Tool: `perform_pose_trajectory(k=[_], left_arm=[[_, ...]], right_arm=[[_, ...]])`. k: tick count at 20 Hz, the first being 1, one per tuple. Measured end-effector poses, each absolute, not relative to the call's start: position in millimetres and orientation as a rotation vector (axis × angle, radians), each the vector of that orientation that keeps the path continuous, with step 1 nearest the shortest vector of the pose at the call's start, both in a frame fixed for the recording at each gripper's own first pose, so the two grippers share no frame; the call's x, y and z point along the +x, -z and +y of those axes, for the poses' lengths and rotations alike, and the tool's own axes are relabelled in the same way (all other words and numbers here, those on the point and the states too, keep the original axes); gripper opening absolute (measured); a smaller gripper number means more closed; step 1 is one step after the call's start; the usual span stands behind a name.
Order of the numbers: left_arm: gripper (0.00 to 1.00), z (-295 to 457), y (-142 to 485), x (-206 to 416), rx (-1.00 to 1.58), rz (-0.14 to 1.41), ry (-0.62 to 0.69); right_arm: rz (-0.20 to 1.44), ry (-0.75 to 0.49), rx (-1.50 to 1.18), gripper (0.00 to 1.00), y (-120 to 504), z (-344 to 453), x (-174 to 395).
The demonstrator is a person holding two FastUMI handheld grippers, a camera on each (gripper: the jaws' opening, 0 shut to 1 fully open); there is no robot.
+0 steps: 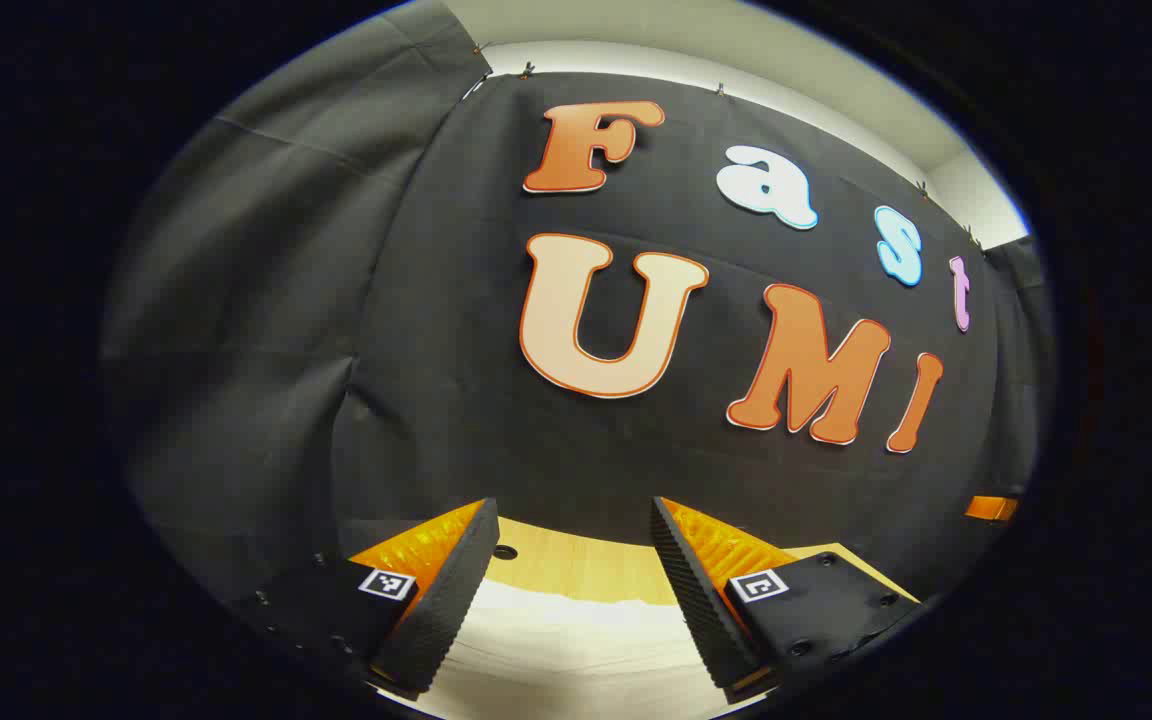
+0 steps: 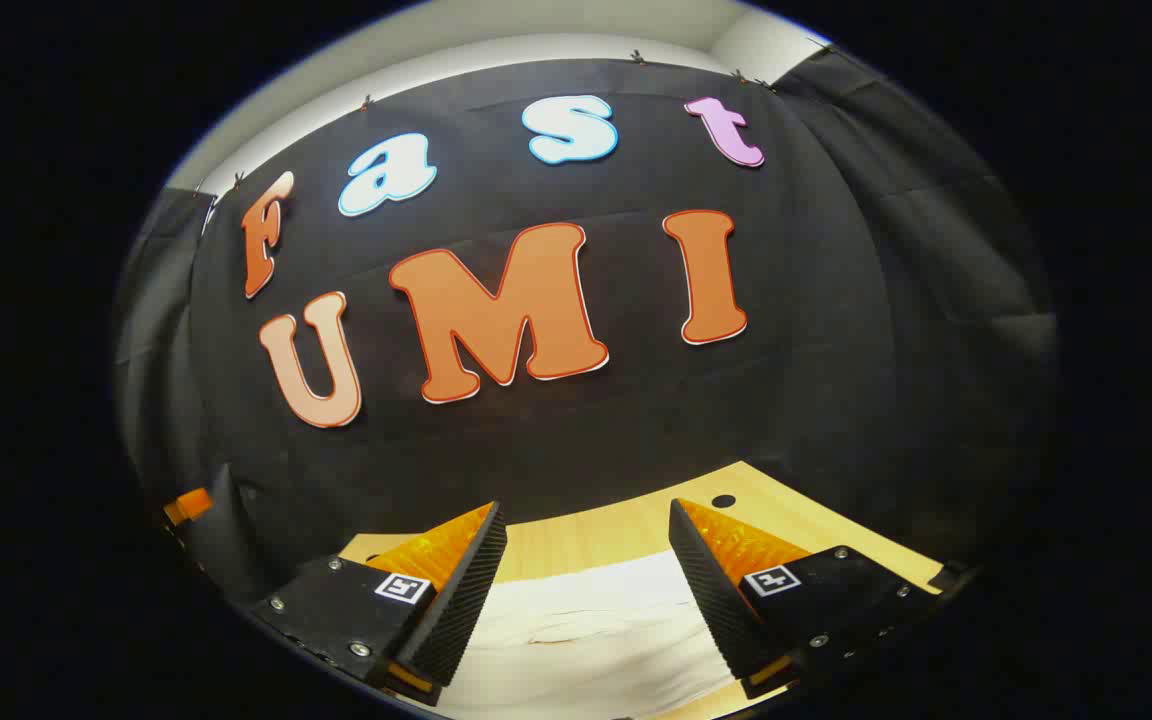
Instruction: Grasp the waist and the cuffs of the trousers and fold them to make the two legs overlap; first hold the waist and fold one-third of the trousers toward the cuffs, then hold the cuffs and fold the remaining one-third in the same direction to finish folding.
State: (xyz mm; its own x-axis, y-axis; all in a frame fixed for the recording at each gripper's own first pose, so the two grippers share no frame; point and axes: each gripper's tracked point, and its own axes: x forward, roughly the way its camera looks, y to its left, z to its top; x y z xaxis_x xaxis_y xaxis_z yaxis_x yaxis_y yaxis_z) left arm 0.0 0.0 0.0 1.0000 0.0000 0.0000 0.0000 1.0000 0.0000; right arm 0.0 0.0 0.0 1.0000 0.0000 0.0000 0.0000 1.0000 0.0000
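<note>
The trousers [image 2: 596, 625], a pale cloth, lie flat on the light wooden tabletop [image 2: 626, 525]. In the right gripper view they sit at six o'clock, spread between and below that tool's two fingers, with a soft crease showing near the middle. In the left gripper view the same pale cloth [image 1: 576, 640] fills the six o'clock gap, its far edge ending short of the booth wall so that a strip of bare tabletop [image 1: 576, 565] shows beyond it.

The right tool [image 2: 586, 525] stands wide, nothing between its fingers, poised above the cloth and tilted up toward the wall. The left tool [image 1: 574, 520] is likewise wide and empty, raised above the fabric. Both seem held apart and level like this so each can drop onto an end of the garment, probably waist and cuffs, though which end lies under which tool cannot be told.

Judging by the flat, untouched cloth, no fold has begun; the first grasp looks to be ahead.
</note>
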Motion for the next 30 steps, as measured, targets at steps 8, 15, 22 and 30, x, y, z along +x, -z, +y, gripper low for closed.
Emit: perform_pose_trajectory(k=[8,15,22,30], left_arm=[[0.98,-4.8,8.2,4.5,0.019,0.024,0.004],[0.98,-2.1,6.2,7.0,0.030,0.025,-0.017],[0.99,-13.1,3.6,6.1,0.044,-0.001,-0.044],[0.98,-16.0,3.0,6.3,0.064,-0.003,-0.074]], right_arm=[[0.063,-0.017,0.061,0.98,14.9,-0.8,8.0],[0.176,-0.024,0.161,0.98,48.0,-6.9,22.7],[0.362,0.058,0.332,0.98,97.0,-63.0,47.9],[0.634,0.182,0.585,0.99,204.6,-138.7,21.2]])
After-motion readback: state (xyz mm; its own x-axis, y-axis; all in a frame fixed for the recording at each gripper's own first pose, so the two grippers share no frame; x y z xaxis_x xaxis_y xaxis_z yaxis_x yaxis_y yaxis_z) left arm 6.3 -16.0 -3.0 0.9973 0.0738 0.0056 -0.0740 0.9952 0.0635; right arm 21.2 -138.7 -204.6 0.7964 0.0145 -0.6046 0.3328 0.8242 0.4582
